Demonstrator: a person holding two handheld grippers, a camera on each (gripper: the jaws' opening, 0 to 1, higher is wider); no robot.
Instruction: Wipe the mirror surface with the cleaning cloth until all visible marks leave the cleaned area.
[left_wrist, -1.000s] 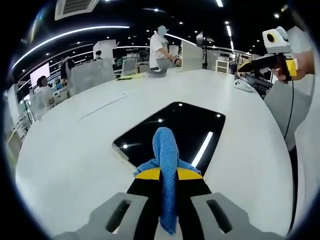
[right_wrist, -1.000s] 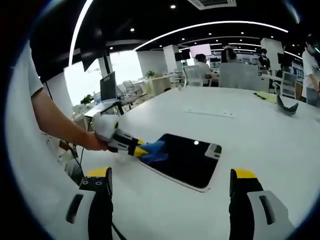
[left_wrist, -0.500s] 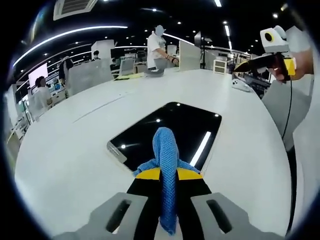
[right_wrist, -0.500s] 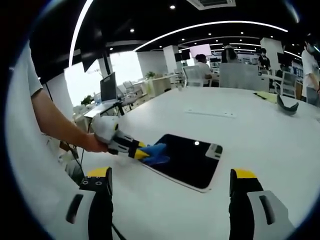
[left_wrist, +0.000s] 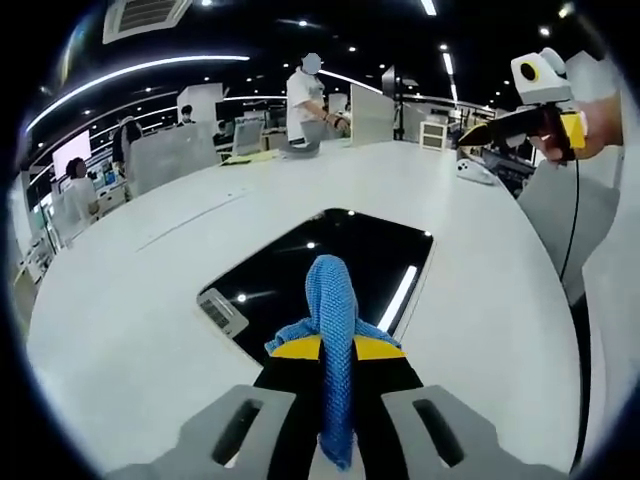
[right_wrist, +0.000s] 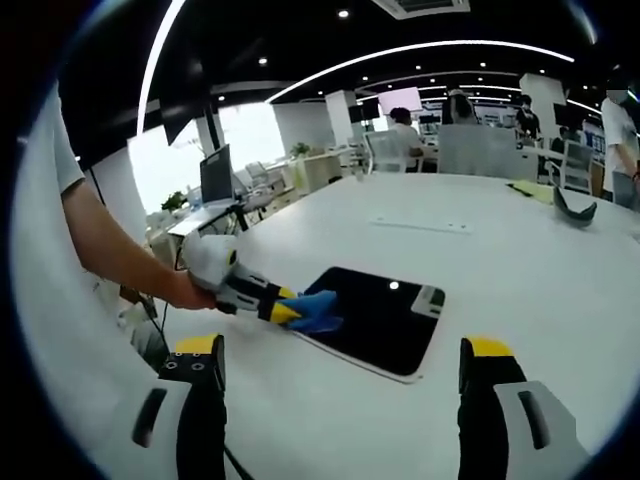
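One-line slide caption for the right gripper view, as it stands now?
Left gripper presses a blue cloth onto the near edge of the dark mirror on the white table; right gripper open.

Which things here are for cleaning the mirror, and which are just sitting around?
For the job:
mirror
blue cleaning cloth, clamped in the left gripper

Just lying about:
dark curved object at the far side of the white table
right gripper, open and holding nothing

The mirror (right_wrist: 375, 318) lies flat on the counter (right_wrist: 520, 270), the cloth (right_wrist: 312, 309) pinched in the left tongs (right_wrist: 285, 308) resting on its near edge, the right tongs (right_wrist: 340, 400) held apart above the counter.
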